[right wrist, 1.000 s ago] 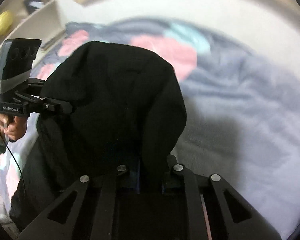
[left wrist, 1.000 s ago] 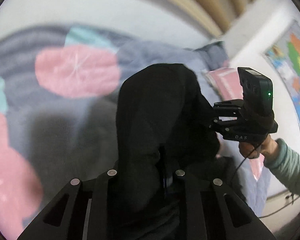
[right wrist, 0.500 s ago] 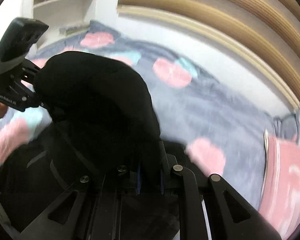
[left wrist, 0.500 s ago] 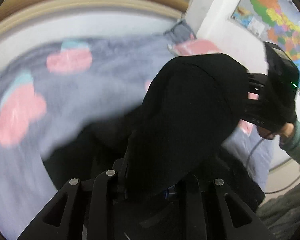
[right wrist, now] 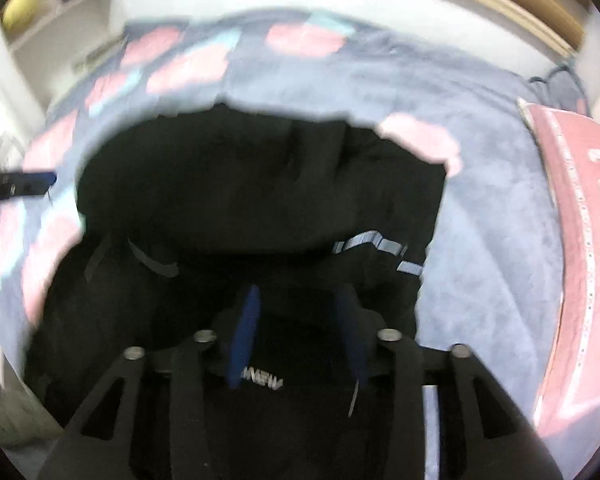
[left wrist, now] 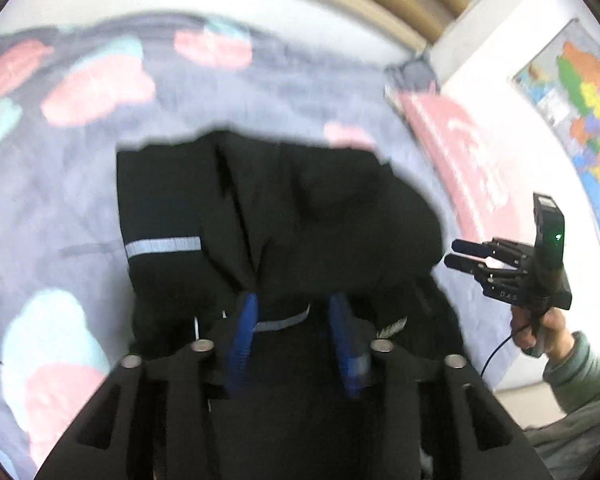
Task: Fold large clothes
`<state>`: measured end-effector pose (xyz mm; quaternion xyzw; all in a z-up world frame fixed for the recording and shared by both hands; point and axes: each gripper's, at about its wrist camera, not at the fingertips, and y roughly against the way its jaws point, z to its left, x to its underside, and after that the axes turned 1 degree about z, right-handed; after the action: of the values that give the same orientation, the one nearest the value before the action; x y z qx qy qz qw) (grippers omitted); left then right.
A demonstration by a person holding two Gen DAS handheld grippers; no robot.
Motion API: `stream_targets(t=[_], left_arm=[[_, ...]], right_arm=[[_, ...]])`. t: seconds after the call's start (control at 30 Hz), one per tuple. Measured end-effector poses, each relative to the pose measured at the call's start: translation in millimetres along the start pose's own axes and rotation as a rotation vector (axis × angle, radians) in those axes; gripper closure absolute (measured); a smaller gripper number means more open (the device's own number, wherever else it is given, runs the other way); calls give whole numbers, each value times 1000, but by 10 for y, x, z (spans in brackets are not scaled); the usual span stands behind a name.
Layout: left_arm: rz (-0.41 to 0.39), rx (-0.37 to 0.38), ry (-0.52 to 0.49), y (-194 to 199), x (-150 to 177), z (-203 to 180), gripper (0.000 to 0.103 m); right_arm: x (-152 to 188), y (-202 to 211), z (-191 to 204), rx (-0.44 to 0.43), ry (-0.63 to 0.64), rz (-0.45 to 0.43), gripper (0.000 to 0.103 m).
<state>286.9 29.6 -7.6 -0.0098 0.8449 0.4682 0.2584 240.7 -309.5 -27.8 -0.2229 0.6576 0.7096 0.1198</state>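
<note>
A large black jacket (left wrist: 284, 216) with grey reflective stripes lies folded over on the bed; it also shows in the right wrist view (right wrist: 260, 184). My left gripper (left wrist: 294, 304) is open just above its near edge, blue pads apart, holding nothing. My right gripper (right wrist: 296, 300) is open too, above the jacket's near part with a white logo. The right gripper also shows in the left wrist view (left wrist: 456, 254), off the jacket's right side. The left gripper's blue tip shows at the left edge of the right wrist view (right wrist: 40, 179).
The bed has a grey-blue blanket (left wrist: 52, 208) with pink and teal blotches. A pink pillow (left wrist: 460, 152) lies at the right end. A wall map (left wrist: 580, 112) hangs at right. Shelves (right wrist: 60, 12) stand at far left. Wooden headboard slats run along the back.
Both grippers held the jacket's edge up, swung it forward over the rest, then let go. The jacket now lies on the bed and both grippers are open.
</note>
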Motion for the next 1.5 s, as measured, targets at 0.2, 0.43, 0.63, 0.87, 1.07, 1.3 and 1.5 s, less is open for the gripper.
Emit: stream_targets(t=[0.2,0.43,0.63,0.87,1.07,1.3,1.5], left_arm=[[-124,78,7,72,-681,-339,52],[157,173,197,-1144,-590,8,50],[267,149,318,-1715,77,324,52],[203,151,229,-1332,48,44,51],[194,133,198,-1141,249,-73,51],[265,77,340,-1677,441,105,61],[183,96,291,-981,584,-132,61]], right_arm=[[-751,193,61,-110,-93,-99,53],[-693,-741,521,-137,-108,152,53],[33,-1603,432,-126,-152,295,53],[9,-1027,609,-150,-112,181,53],[-10,-861,925,-101,-6,111,53],[120,-1491,826,-77,-63,251,53],[159,-1041,758,-112,-126,209,53]])
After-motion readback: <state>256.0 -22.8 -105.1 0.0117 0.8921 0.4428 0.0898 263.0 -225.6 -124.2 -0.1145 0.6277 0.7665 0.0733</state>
